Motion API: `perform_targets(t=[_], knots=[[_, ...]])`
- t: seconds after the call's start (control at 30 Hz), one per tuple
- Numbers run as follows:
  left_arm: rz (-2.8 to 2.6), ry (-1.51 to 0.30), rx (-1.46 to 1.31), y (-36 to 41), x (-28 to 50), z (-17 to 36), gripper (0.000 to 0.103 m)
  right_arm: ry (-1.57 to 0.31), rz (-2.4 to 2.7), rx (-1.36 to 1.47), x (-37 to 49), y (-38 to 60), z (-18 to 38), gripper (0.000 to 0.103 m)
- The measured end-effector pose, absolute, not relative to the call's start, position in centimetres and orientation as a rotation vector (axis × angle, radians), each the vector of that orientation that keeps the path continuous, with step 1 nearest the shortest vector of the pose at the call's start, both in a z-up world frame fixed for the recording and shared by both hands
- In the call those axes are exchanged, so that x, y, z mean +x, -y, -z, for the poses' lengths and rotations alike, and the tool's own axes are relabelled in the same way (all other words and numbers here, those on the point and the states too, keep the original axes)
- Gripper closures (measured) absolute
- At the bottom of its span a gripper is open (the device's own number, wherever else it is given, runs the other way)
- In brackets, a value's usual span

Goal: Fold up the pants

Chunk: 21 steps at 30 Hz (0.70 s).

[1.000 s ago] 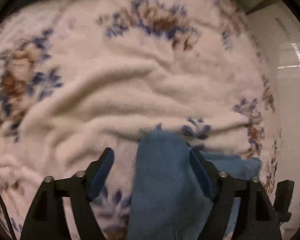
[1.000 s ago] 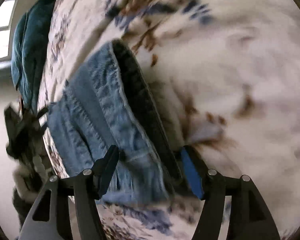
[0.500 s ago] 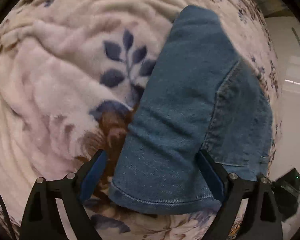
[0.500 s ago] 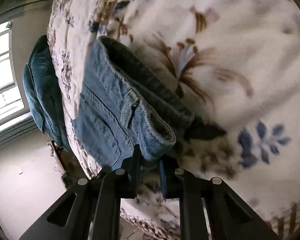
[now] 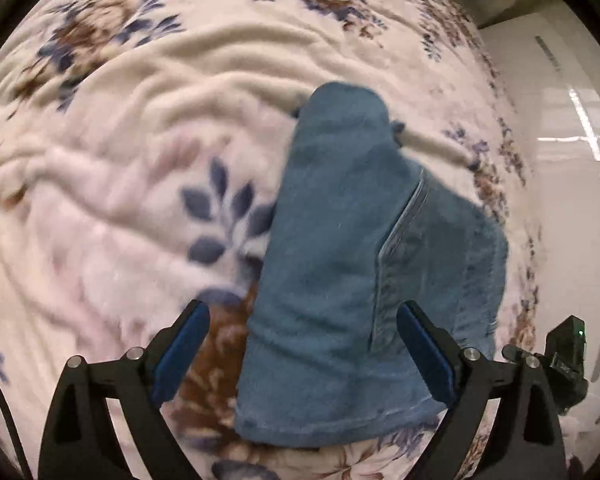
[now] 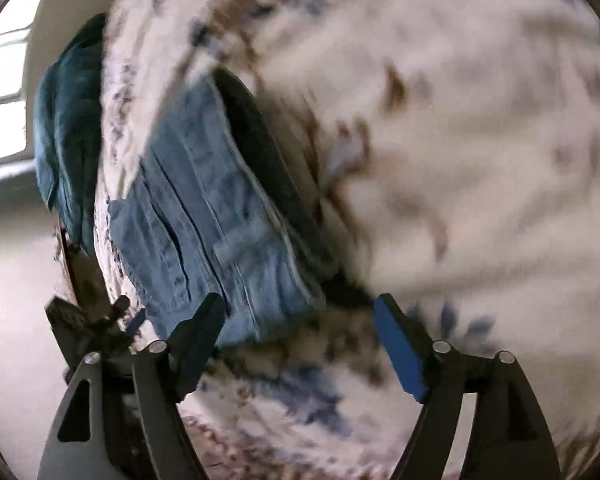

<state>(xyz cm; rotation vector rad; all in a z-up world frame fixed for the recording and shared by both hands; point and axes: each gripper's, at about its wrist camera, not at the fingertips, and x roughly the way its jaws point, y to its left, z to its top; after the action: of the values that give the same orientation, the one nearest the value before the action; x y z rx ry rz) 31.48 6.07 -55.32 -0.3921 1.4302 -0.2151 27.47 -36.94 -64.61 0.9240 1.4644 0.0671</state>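
1. Jeans [image 5: 340, 264] lie on a flowered blanket [image 5: 120, 200], cream plush with blue and brown blooms, rumpled into long ridges.
2. Left wrist view: the denim is folded into a long bundle, narrow rounded end far from the camera, broad hemmed end nearest. A stitched seam runs down its right half. It sits towards the blanket's right edge, with pale glossy floor [image 5: 560, 200] beyond.
3. Left gripper [image 5: 302, 344]: released, jaws spread wide. The near end of the jeans lies between the blue pads [image 5: 184, 340], but neither pad presses on the cloth; a strip of blanket shows between the left pad and the denim. The right pad is over the denim's right side; contact there cannot be judged.
4. The other gripper's dark body [image 5: 564, 356] shows at the lower right of this view, beside the blanket's edge.
5. Right wrist view, heavily blurred: the jeans [image 6: 220, 216] show their waistband end, belt loop [image 6: 240, 240] facing up, dark interior of the opening along the right side.
6. Right gripper [image 6: 300, 336]: released, its jaws having just been opening. The waistband corner lies just ahead of the gap, close to the left finger; nothing is pinched.
7. A dark teal cloth [image 6: 68, 140] hangs off the blanket's far left edge, apart from the jeans. Bright window [image 6: 4, 80] behind it.
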Motion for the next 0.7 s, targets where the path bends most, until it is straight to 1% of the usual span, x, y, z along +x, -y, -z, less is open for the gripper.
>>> perform_targets(t=[0.03, 0.07, 0.13, 0.2, 0.3, 0.37, 0.43, 0.5, 0.53, 0.6, 0.67, 0.7], knots=[[0.248, -1.428, -0.418, -6.0, 32.1, 55.7, 0.007, -1.433, -0.088, 0.896, 28.4, 37.0, 64.3, 0.014], [0.276, -1.425, -0.441, -5.9, 32.7, 56.2, 0.007, -1.391, -0.13, 0.877, 29.4, 37.0, 64.3, 0.011], [0.342, -1.433, -0.49, -5.7, 33.8, 57.5, 0.007, -1.361, -0.193, 0.853, 31.5, 36.8, 64.7, 0.011], [0.366, -1.468, -0.511, -5.4, 34.7, 58.8, 0.007, -1.365, -0.3, 0.891, 33.8, 36.2, 66.6, 0.011], [0.372, -1.494, -0.498, -5.0, 35.8, 59.9, 0.007, -1.452, -0.393, 0.912, 37.2, 34.7, 69.9, 0.01], [0.388, -1.512, -0.514, -5.1, 36.0, 60.5, 0.007, -1.501, -0.423, 0.893, 38.8, 33.8, 71.1, 0.006], [0.4, -1.518, -0.527, -5.2, 36.2, 60.9, 0.007, -1.512, -0.523, 0.915, 39.7, 32.8, 70.9, 0.006], [0.408, -1.514, -0.532, -5.6, 36.0, 60.8, 0.007, -1.499, -0.701, 0.996, 40.0, 31.2, 70.2, 0.006], [0.401, -1.512, -0.535, -5.9, 35.8, 60.8, 0.007, -1.503, -0.722, 0.965, 40.1, 30.7, 69.9, 0.006], [0.421, -1.512, -0.559, -6.3, 35.7, 61.1, 0.007, -1.59, -0.66, 0.857, 40.5, 29.6, 71.0, 0.007], [0.435, -1.517, -0.564, -6.5, 35.6, 61.3, 0.006, -1.616, -0.64, 0.853, 40.5, 29.5, 72.1, 0.007], [0.444, -1.523, -0.572, -6.5, 35.7, 61.5, 0.004, -1.615, -0.638, 0.862, 40.8, 29.2, 72.5, 0.006]])
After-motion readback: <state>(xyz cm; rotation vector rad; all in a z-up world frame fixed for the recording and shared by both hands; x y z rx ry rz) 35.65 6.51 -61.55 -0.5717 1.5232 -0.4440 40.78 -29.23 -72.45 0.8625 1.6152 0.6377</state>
